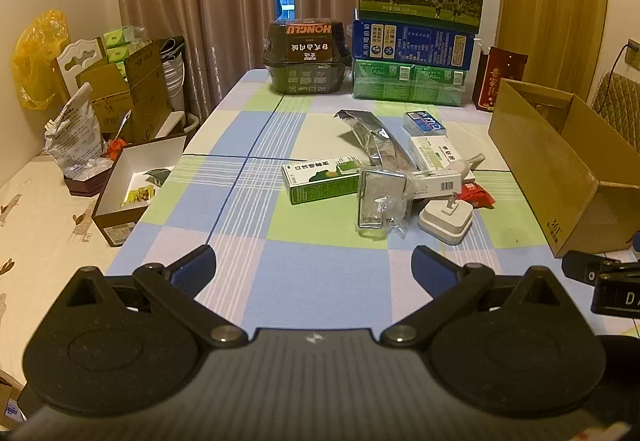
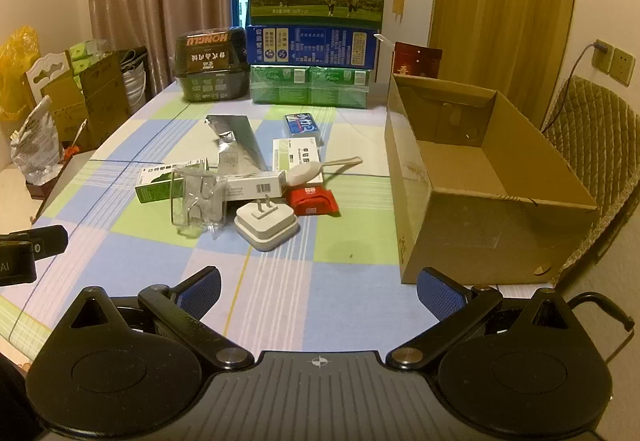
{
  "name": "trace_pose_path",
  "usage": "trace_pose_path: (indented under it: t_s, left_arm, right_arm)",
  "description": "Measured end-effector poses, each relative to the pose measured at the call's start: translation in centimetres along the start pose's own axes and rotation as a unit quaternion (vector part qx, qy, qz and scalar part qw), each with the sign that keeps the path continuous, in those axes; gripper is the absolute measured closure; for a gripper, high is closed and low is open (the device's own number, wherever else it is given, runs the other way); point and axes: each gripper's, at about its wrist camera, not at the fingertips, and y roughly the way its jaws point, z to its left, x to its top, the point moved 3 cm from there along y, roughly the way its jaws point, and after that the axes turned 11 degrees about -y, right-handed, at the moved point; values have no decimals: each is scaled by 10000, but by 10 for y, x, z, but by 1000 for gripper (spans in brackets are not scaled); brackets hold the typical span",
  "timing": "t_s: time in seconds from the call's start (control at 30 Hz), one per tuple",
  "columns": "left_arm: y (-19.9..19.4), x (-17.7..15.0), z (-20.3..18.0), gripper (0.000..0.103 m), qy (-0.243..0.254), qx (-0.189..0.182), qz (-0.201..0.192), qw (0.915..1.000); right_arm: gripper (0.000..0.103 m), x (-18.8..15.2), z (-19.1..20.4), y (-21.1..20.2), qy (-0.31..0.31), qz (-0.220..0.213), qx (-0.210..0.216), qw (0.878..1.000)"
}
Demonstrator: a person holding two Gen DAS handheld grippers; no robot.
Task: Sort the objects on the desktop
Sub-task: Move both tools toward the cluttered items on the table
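Note:
A pile of small objects lies mid-table: a white plug adapter (image 2: 266, 225) (image 1: 446, 219), a red packet (image 2: 314, 201), a clear plastic package (image 2: 198, 201) (image 1: 380, 201), a green box (image 1: 320, 181), a silver foil pouch (image 1: 372, 137), a white medicine box (image 2: 296, 157), a blue-white pack (image 2: 302, 125). An open, empty cardboard box (image 2: 480, 177) (image 1: 560, 161) stands on the right. My left gripper (image 1: 314, 269) and right gripper (image 2: 318, 291) are both open and empty, hovering near the front edge, short of the pile.
Stacked milk cartons (image 2: 316, 17) and a dark HONGLU box (image 2: 210, 65) stand at the table's far end. A small open box (image 1: 132, 189) and clutter sit left of the table. A chair (image 2: 596, 145) is beyond the cardboard box.

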Motion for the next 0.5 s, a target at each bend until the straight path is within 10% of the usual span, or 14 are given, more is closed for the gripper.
trace_pose_path:
  t_s: [0.5]
  left_arm:
    - [0,0,0,1,-9,17,2,10000]
  right_arm:
    - [2,0,0,1,-28,3,23,10000]
